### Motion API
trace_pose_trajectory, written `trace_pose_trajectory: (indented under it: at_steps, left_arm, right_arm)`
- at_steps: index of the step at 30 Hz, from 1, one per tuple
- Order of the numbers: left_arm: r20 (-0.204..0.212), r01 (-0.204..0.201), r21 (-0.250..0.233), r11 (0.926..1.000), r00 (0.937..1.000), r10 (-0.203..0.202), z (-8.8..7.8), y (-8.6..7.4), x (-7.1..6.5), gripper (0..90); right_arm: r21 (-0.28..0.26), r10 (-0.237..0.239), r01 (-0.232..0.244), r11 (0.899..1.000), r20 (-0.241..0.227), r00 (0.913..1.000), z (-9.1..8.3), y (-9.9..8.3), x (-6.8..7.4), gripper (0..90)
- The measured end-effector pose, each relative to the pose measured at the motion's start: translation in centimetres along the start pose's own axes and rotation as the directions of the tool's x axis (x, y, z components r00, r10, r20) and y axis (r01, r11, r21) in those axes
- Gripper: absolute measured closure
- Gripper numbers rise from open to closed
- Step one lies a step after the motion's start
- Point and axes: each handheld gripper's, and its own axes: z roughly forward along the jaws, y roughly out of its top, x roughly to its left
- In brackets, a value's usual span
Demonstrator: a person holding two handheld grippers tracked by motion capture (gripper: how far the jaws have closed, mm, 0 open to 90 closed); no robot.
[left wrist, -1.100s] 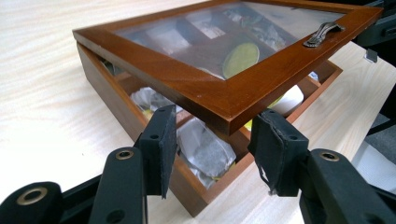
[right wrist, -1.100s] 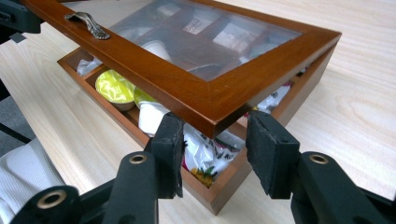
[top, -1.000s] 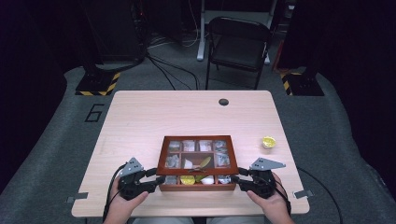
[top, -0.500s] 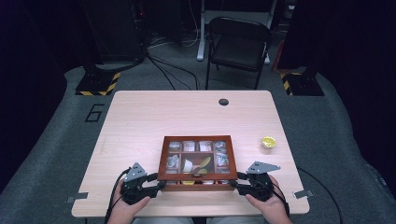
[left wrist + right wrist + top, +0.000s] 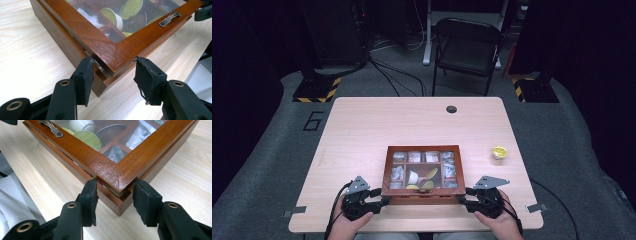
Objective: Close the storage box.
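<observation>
- High view: a folding chair (image 5: 467, 50) stands on the grey floor far beyond the grippers, past the far edge of the light wooden table (image 5: 362, 130).
- A small yellow cup (image 5: 499, 152) sits on the table ahead of the right gripper (image 5: 463, 201) and slightly to its outer side, well apart from it.
- A dark round hole (image 5: 451, 109) lies in the table top far ahead of both grippers.
- Nothing stands between the grippers and the wooden box (image 5: 423, 172).
- The box is reddish brown with a glass lid. The lid is down and has a small metal handle (image 5: 170, 18) on its front rail.
- Through the glass I see compartments with green-topped pods (image 5: 131, 8) and white packets (image 5: 143, 132).
- The box lies between the two grippers, near the table's front edge. Each gripper has one near corner of it between its jaws.
- The left gripper (image 5: 382, 201) has just been opening its jaws a little. One pad lies at the box side, the other seems just off the front face, so it does not clamp the corner.
- The right gripper is closed on its corner, with both pads against the wood.
</observation>
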Motion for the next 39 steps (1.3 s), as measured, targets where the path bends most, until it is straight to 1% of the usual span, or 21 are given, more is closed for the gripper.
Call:
trace_pose_trajectory:
  at_steps: [1, 2, 3, 4, 5, 7, 8, 10, 12, 13, 14, 16, 17, 18, 23, 24, 25, 29, 32, 36, 39]
  left_arm:
    - [0.000, -0.008, 0.003, 1.0000, 1.0000, 0.008, 0.0, 0.0, 0.0, 48.9]
    - [0.000, 0.001, 0.012, 0.9999, 1.0000, -0.001, 0.0, -0.1, -0.1, 48.9]
    - [-0.006, 0.002, 0.008, 1.0000, 1.0000, -0.002, 0.1, -0.2, -0.1, 48.9]
    - [0.003, 0.012, 0.023, 0.9997, 0.9999, -0.012, 0.0, -0.4, -0.1, 48.9]
    - [-0.001, 0.018, 0.020, 0.9996, 0.9998, -0.018, 0.1, -0.5, -0.2, 48.9]
    - [-0.008, 0.013, 0.013, 0.9998, 0.9999, -0.013, 0.0, -0.6, -0.2, 48.7]
    - [-0.005, 0.014, 0.014, 0.9998, 0.9999, -0.014, -0.1, -0.5, -0.2, 49.0]
    - [-0.004, 0.024, 0.005, 0.9997, 0.9997, -0.024, -0.2, -0.4, -0.1, 48.9]
    - [-0.007, 0.022, 0.006, 0.9997, 0.9997, -0.022, -0.2, -0.5, 0.0, 48.8]
    - [-0.006, 0.026, 0.007, 0.9996, 0.9997, -0.026, -0.2, -0.5, 0.0, 48.8]
    - [-0.003, 0.029, 0.011, 0.9995, 0.9996, -0.029, -0.2, -0.5, 0.0, 48.6]
    - [-0.001, 0.022, 0.010, 0.9997, 0.9998, -0.022, -0.2, -0.4, 0.1, 48.3]
    - [-0.004, 0.029, -0.001, 0.9996, 0.9996, -0.029, -0.2, -0.4, 0.1, 48.0]
    - [-0.003, 0.026, 0.005, 0.9996, 0.9997, -0.026, -0.3, -0.3, 0.2, 47.5]
    - [-0.002, 0.053, -0.027, 0.9982, 0.9986, -0.053, -0.5, -0.2, 0.6, 45.1]
    - [-0.004, 0.052, -0.031, 0.9982, 0.9986, -0.052, -0.6, -0.2, 0.8, 44.6]
    - [-0.004, 0.070, -0.038, 0.9968, 0.9975, -0.071, -0.6, -0.2, 0.9, 44.3]
    - [-0.014, 0.071, -0.051, 0.9962, 0.9973, -0.072, -0.8, -0.1, 1.4, 42.7]
    - [-0.020, 0.077, -0.055, 0.9955, 0.9967, -0.078, -0.9, -0.1, 1.7, 41.7]
    - [-0.030, 0.091, -0.067, 0.9936, 0.9952, -0.093, -0.8, 0.0, 2.2, 40.9]
    - [-0.045, 0.088, -0.069, 0.9937, 0.9948, -0.092, -0.8, 0.0, 2.6, 39.9]
  right_arm:
    - [0.004, -0.003, 0.003, 1.000, 0.001, 1.0000, 0.0, 0.0, 0.0, 54.4]
    - [0.006, 0.002, -0.002, 1.000, -0.003, 1.0000, 0.0, 0.0, 0.0, 54.4]
    - [0.011, 0.006, -0.006, 1.000, -0.001, 1.0000, 0.0, -0.1, 0.0, 54.2]
    - [0.012, 0.011, -0.011, 1.000, -0.005, 0.9999, 0.0, -0.1, 0.0, 54.0]
    - [0.017, 0.021, -0.020, 1.000, -0.014, 0.9997, 0.0, -0.2, -0.1, 54.0]
    - [0.024, 0.021, -0.020, 1.000, -0.017, 0.9996, 0.1, -0.3, -0.2, 53.5]
    - [0.028, 0.027, -0.027, 0.999, -0.018, 0.9995, 0.2, -0.3, -0.1, 52.9]
    - [0.040, 0.028, -0.028, 0.999, -0.009, 0.9996, 0.2, -0.3, -0.1, 52.2]
    - [0.020, 0.029, -0.029, 0.999, -0.017, 0.9994, -0.1, -0.3, -0.1, 52.0]
    - [0.012, 0.040, -0.039, 0.999, -0.021, 0.9990, -0.3, -0.4, -0.1, 51.9]
    - [0.014, 0.041, -0.040, 0.999, -0.023, 0.9989, -0.4, -0.5, -0.1, 52.0]
    - [0.015, 0.045, -0.045, 0.999, -0.015, 0.9989, -0.6, -0.5, -0.1, 51.6]
    - [0.010, 0.039, -0.039, 0.999, -0.018, 0.9991, -0.6, -0.5, -0.2, 51.3]
    - [0.006, 0.049, -0.049, 0.999, -0.016, 0.9987, -0.6, -0.4, -0.3, 51.0]
    - [-0.014, 0.062, -0.062, 0.998, -0.015, 0.9980, -0.9, -0.4, -0.5, 47.8]
    - [-0.018, 0.069, -0.069, 0.997, -0.014, 0.9976, -0.9, -0.3, -0.6, 47.0]
    - [-0.024, 0.073, -0.074, 0.997, -0.014, 0.9972, -1.0, -0.3, -0.7, 46.2]
    - [-0.051, 0.105, -0.106, 0.993, -0.017, 0.9943, -1.3, -0.3, -1.2, 44.3]
    - [-0.063, 0.119, -0.120, 0.991, -0.012, 0.9928, -1.4, -0.3, -1.7, 43.8]
    - [-0.059, 0.146, -0.146, 0.987, -0.005, 0.9892, -1.3, -0.4, -2.6, 43.6]
    - [-0.067, 0.164, -0.164, 0.984, -0.001, 0.9865, -1.4, -0.5, -3.1, 42.2]
